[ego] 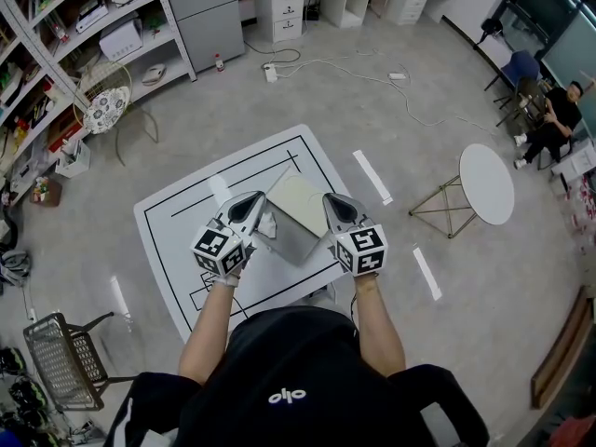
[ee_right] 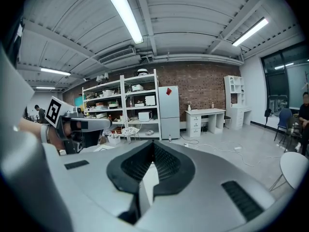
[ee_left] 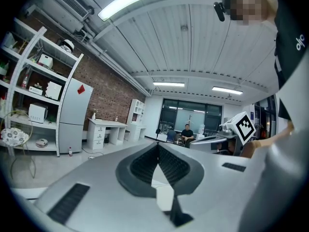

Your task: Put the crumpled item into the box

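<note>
Just beside the left gripper, crumpled item, next to box.

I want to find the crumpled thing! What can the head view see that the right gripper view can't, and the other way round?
Only the head view shows the crumpled item, the box next to it, and the white surface with black lines under them. Only the right gripper view shows the ceiling lights, the brick wall, and the right gripper close up, its jaws together with nothing between them. Both views show the left gripper, the storage shelves and the round white table.
</note>
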### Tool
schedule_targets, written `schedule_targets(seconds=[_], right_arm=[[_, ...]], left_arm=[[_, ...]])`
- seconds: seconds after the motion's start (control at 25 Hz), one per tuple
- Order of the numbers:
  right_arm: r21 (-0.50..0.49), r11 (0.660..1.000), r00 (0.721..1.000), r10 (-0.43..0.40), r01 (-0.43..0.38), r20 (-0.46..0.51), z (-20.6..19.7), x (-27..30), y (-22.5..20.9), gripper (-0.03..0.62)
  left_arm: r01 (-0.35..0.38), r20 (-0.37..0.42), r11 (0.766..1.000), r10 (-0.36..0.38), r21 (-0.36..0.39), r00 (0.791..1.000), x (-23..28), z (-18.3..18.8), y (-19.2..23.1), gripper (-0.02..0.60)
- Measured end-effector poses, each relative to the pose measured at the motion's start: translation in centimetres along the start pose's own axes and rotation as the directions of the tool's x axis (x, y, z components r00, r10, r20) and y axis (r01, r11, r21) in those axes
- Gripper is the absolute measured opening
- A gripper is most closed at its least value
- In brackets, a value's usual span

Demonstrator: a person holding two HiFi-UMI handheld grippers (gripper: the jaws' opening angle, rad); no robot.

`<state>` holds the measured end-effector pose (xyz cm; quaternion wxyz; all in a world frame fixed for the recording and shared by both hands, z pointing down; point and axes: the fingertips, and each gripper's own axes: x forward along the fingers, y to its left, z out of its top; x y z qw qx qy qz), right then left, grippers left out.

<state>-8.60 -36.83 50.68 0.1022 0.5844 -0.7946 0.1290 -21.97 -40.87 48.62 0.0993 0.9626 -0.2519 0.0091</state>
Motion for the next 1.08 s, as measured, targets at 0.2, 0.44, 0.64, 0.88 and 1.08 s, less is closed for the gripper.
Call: schedule_targets(seconds=[0.2, 0.44, 0.64, 0.88, 1.08], right_arm=[[0.001, 1.0, 1.0, -0.001, 0.001, -0.004, -0.3, 0.1, 0.0, 0.009], [-0.004, 1.0, 1.0, 0.008, -0.009, -0.006, -0.1, 0.5, 0.2, 0.009], [-0.009, 1.0, 1.0, 0.016, -0.016, -0.01, -0.2, 0.9, 0.4, 0.009], [-0.009, 1.0, 1.0, 0.016, -0.017, -0.019, -0.5, 0.9, 0.4, 0.009], [-0.011, 1.0, 1.0, 0.018, -0.018, -0.022, -0.8, 1.1, 0.5, 0.009]], left_arm=[[0.003, -0.001, 1.0, -0.003, 0.0, 1.0, 0.0, -0.3, 0.1, 0.008], [0.001, -0.012, 1.0, -0.001, 0.004, 1.0, 0.1, -0.6, 0.2, 0.008], [-0.007, -0.02, 1.0, 0.007, 0.005, 1.0, 0.0, -0.9, 0.5, 0.008], [-0.01, -0.018, 1.0, 0.01, 0.005, 1.0, 0.1, -0.9, 0.6, 0.008], [-0.013, -0.018, 1.0, 0.013, 0.005, 1.0, 0.1, -1.2, 0.8, 0.008]])
